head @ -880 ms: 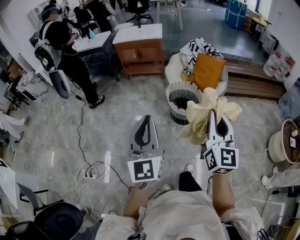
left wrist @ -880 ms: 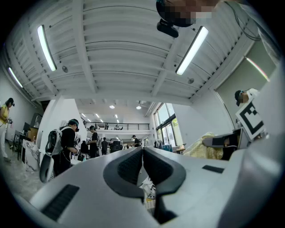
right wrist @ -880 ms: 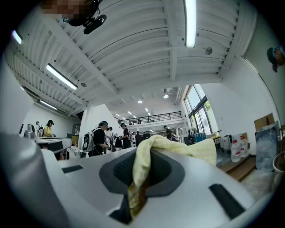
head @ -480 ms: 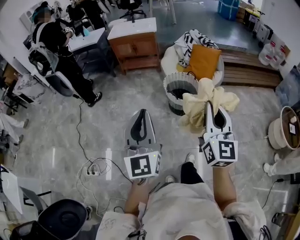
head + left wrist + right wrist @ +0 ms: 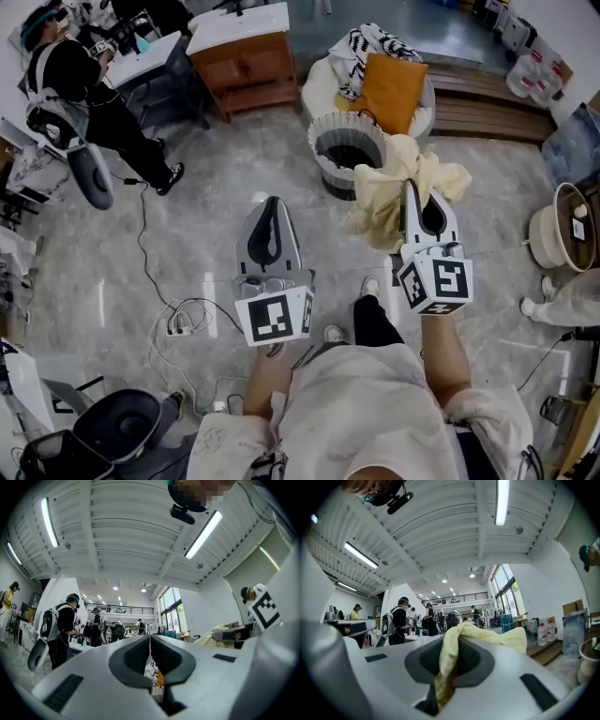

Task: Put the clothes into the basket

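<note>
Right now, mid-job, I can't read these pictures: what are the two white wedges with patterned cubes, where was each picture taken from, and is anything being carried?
No robot here: a person holds a tool in each hand, each ending in a two-jaw claw; the patterned cubes belong to the tools. One picture comes from a camera on the person's head, looking down at the floor; the other two cameras ride on the tools and look along their jaws. The left claw is shut and empty. The right claw is clamped on a pale yellow cloth. A ribbed basket stands on the floor just ahead.
</note>
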Action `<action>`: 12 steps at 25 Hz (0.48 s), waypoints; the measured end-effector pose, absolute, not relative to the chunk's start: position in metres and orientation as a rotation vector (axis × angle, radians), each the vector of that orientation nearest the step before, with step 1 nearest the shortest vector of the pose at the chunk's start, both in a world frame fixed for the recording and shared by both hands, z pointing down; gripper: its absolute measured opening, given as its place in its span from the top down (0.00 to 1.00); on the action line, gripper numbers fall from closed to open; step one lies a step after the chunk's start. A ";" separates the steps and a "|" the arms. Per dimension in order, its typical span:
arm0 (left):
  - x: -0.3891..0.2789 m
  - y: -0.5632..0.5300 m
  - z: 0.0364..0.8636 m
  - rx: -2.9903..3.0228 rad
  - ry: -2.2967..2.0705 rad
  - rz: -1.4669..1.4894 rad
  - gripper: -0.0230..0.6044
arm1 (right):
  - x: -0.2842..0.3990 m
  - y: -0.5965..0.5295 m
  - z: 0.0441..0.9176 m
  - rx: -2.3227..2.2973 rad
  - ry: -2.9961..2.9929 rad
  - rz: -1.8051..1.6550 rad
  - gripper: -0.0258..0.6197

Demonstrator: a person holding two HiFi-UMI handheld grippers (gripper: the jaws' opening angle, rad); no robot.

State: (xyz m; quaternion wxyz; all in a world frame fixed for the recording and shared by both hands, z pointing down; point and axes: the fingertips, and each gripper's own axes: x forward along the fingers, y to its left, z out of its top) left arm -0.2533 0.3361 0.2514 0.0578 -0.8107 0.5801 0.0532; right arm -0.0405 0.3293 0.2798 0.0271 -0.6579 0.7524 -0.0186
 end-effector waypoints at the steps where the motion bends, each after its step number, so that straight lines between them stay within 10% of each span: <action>1: -0.249 0.330 0.253 -2.460 1.758 0.158 0.95 | -0.036 0.324 0.283 -2.038 2.325 -0.059 0.93; 12: -0.185 0.248 0.268 -2.496 1.747 0.068 0.95 | 0.017 0.253 0.294 -2.057 2.376 0.032 0.93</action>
